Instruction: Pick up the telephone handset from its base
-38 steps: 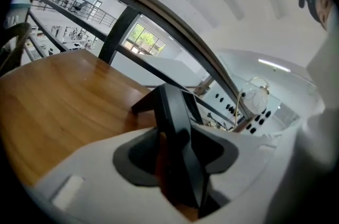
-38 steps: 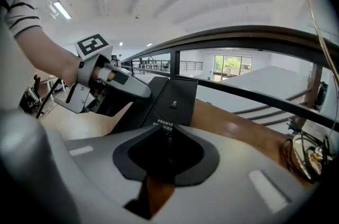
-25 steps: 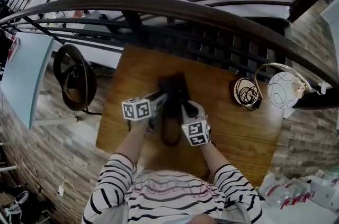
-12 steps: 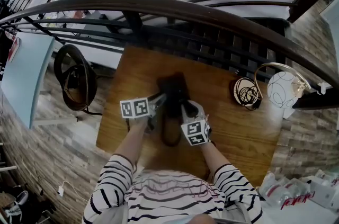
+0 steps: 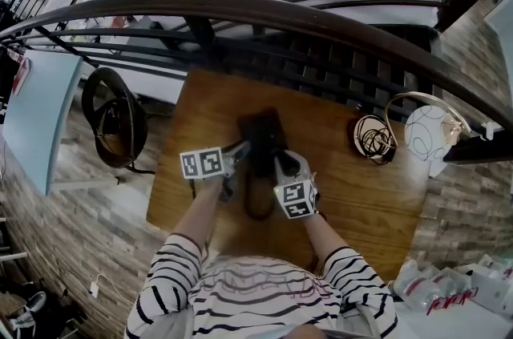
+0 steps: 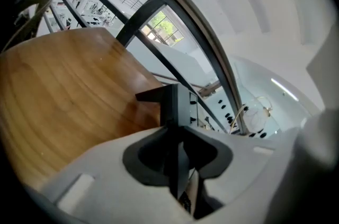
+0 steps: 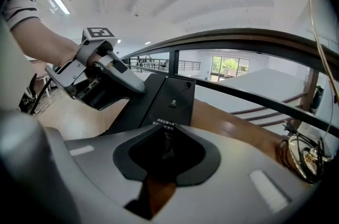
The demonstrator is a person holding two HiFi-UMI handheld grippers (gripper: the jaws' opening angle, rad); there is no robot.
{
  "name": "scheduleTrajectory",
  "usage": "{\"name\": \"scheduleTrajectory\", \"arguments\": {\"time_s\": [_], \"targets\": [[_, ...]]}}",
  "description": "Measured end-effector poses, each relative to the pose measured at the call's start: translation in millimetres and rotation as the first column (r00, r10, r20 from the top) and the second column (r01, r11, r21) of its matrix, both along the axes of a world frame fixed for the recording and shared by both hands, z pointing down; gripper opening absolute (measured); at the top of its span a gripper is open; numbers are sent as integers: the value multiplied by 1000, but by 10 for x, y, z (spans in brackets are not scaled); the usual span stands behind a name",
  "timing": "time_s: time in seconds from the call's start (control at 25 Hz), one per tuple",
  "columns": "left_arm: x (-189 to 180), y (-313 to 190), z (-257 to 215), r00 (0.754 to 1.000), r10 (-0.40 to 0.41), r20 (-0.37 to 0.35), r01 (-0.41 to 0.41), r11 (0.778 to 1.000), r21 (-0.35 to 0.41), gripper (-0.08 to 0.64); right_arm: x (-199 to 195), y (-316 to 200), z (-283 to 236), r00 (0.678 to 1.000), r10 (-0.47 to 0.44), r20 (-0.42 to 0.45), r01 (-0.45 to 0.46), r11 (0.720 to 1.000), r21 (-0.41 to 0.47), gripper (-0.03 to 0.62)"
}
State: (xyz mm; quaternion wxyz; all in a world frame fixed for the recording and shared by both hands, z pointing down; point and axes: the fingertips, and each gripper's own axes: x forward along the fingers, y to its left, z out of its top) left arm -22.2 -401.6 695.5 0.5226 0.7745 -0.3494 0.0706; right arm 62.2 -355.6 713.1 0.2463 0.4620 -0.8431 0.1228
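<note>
A black telephone (image 5: 260,139) stands in the middle of the wooden table (image 5: 369,205), and its dark cord (image 5: 255,207) loops toward me. My left gripper (image 5: 240,151) is at the phone's left side. Its jaws are closing, and a thin black edge of the phone (image 6: 177,106) stands between them with a gap on either side. My right gripper (image 5: 279,163) is at the phone's right side, closing tighter on a black panel (image 7: 172,98) that carries a small printed label. The left gripper (image 7: 119,85) also shows in the right gripper view, against the panel's far side.
A dark curved railing (image 5: 264,13) runs across behind the table. A coil of cable (image 5: 373,139) and a white globe lamp (image 5: 429,135) stand at the table's right end. A black round bag (image 5: 112,117) lies on the floor to the left.
The left gripper has rolled, so its marker cube shows a flatter face. Both hands have kept their place beside the phone.
</note>
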Motion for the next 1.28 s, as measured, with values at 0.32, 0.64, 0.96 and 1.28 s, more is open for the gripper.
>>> {"name": "scheduleTrajectory", "arguments": {"time_s": [0.32, 0.64, 0.96, 1.28], "targets": [[-25, 25, -8, 999, -4, -52, 3, 1000, -29, 75, -5, -1, -1, 1000, 1, 0, -1, 1000, 7, 48], [-29, 52, -33, 999, -2, -38, 2, 1000, -15, 72, 2, 7, -11, 1000, 10, 9, -10, 1000, -1, 48], [-34, 87, -71, 998, 27, 53, -30, 998, 63, 66, -6, 6, -6, 1000, 21, 13, -21, 1000, -3, 48], [119, 153, -284, 994, 98, 57, -106, 982, 158, 64, -20, 19, 8, 1000, 22, 2, -22, 1000, -7, 51]]}}
